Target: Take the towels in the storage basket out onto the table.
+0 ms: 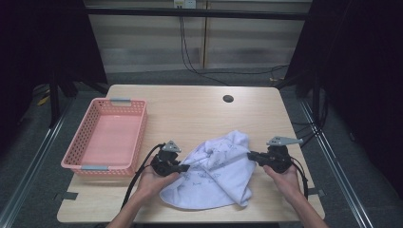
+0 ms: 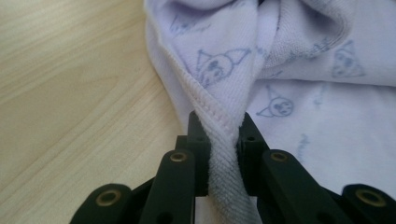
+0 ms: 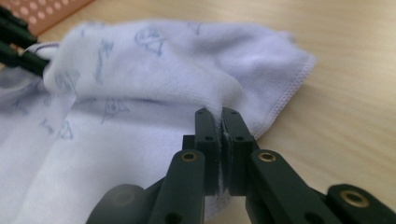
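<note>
Left gripper [image 2: 219, 135] and right gripper [image 3: 220, 126] are both clamped on the towel [image 1: 218, 166], hemmed edge bunched between the fingers. Soft, light, limp cloth; likely best held at the hem.

Bare table [image 1: 199, 111] lies open beyond the towel [image 1: 216, 173]; pink basket [image 1: 107, 137] blocks the left.

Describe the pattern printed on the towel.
The towel is pale lilac with small blue-grey cartoon faces, clearest in the left gripper view.
</note>
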{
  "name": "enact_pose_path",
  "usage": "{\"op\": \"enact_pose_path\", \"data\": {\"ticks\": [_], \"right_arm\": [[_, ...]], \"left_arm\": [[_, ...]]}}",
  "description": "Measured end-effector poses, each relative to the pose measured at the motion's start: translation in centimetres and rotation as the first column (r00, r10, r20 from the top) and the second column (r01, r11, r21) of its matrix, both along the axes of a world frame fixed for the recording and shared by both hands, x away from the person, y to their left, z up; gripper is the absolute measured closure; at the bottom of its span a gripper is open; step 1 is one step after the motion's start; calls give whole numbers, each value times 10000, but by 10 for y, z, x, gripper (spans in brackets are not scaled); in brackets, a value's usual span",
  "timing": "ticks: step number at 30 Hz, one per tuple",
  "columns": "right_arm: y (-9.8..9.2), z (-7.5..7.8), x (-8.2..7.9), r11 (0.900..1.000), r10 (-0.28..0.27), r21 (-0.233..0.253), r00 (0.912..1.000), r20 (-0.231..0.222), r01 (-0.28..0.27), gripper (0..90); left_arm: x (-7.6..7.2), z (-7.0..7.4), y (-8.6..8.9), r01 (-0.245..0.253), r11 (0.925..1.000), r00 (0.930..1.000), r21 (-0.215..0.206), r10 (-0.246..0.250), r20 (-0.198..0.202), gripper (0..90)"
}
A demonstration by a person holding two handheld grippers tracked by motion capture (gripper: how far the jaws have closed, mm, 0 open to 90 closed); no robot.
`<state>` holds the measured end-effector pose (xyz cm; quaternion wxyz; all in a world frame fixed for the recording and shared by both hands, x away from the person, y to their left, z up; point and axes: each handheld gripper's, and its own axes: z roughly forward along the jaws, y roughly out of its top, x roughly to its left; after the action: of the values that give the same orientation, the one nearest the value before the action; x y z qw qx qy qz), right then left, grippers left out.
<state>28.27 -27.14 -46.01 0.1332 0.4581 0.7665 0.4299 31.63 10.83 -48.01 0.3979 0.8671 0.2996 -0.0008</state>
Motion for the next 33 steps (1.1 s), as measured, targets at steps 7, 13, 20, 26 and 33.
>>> {"op": "enact_pose_path", "data": {"ticks": [7,13,20,26,33], "right_arm": [[-20,25,11,9954,-886,417,9937,679,859,872],[-31,57,31,9886,-1482,450,9797,1352,1433,874],[-47,110,72,9761,-2159,199,9537,2096,2166,875],[-44,110,94,9693,-2337,-279,9507,2039,2442,621],[-39,80,78,9775,-2039,-186,9634,1741,2102,505]], "left_arm": [[-10,21,29,-400,9949,9991,-922,414,130,805],[-17,39,47,-640,9886,9973,-1363,684,280,806],[-21,66,61,-522,9801,9958,-1914,655,641,805],[-5,59,60,-1273,9838,9886,-1264,1361,636,521],[-5,57,61,-1288,9816,9882,-1412,1390,644,432]]}}
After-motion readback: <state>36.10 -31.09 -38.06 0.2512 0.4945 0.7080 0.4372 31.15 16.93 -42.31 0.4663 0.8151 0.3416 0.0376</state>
